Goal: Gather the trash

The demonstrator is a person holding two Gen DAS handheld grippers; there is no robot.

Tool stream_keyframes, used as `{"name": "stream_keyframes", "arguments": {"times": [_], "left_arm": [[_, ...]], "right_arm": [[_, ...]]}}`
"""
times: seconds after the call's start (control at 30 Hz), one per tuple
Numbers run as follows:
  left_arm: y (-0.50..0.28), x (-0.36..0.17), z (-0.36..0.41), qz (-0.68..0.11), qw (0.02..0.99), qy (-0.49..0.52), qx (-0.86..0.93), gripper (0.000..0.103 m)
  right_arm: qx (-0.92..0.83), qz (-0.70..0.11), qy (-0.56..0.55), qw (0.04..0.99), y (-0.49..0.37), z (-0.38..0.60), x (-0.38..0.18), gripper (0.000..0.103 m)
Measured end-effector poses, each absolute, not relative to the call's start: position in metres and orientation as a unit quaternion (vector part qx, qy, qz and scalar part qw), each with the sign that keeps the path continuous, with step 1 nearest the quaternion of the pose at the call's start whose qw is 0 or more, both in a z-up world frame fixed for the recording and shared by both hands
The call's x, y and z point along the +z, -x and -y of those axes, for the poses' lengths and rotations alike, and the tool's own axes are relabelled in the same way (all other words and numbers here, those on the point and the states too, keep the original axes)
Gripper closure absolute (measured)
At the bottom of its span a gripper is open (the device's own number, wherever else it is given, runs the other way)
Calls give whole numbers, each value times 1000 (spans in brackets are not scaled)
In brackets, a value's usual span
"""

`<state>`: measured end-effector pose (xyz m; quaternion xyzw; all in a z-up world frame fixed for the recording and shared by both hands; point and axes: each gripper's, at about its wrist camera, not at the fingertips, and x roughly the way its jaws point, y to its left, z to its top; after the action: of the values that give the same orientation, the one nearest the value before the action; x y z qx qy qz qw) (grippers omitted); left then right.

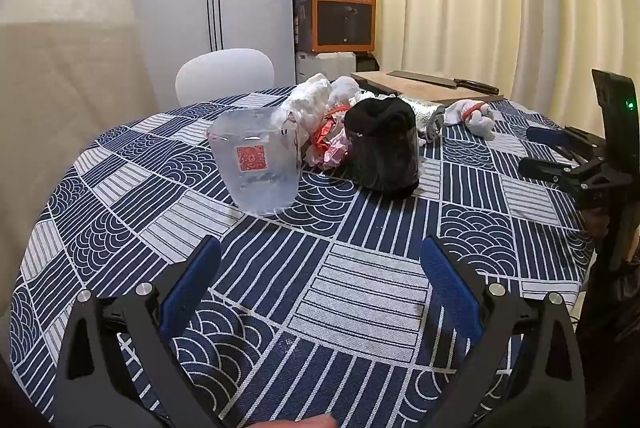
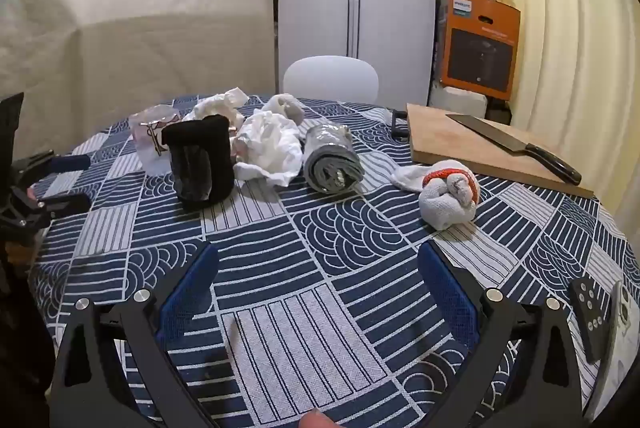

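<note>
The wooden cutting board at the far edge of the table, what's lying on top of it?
A large knife with a dark handle lies flat across the cutting board; nothing else sits on it. Its underside and whatever tablecloth lies beneath are covered.

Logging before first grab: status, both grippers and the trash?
Left gripper open, empty. Right gripper open, empty. Crumpled paper untouched beside black cup. Knife on cutting board, off to the side.

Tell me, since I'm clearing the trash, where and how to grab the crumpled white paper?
Judging by its loose, raised folds, pinch the crumpled white paper at its top ridge, coming from above with the open right claw; the black container and grey roll crowd its sides.
</note>
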<state>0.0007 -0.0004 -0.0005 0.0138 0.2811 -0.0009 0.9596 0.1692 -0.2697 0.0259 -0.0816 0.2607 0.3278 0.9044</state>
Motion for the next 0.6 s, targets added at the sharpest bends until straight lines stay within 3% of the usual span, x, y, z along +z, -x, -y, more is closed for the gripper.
{"name": "stream_keyframes", "arguments": {"times": [0.6], "left_arm": [[-1,-1,1,-284,959,-15,-4,6]], "right_arm": [[322,-266,83,905,-172,268,25,8]]}}
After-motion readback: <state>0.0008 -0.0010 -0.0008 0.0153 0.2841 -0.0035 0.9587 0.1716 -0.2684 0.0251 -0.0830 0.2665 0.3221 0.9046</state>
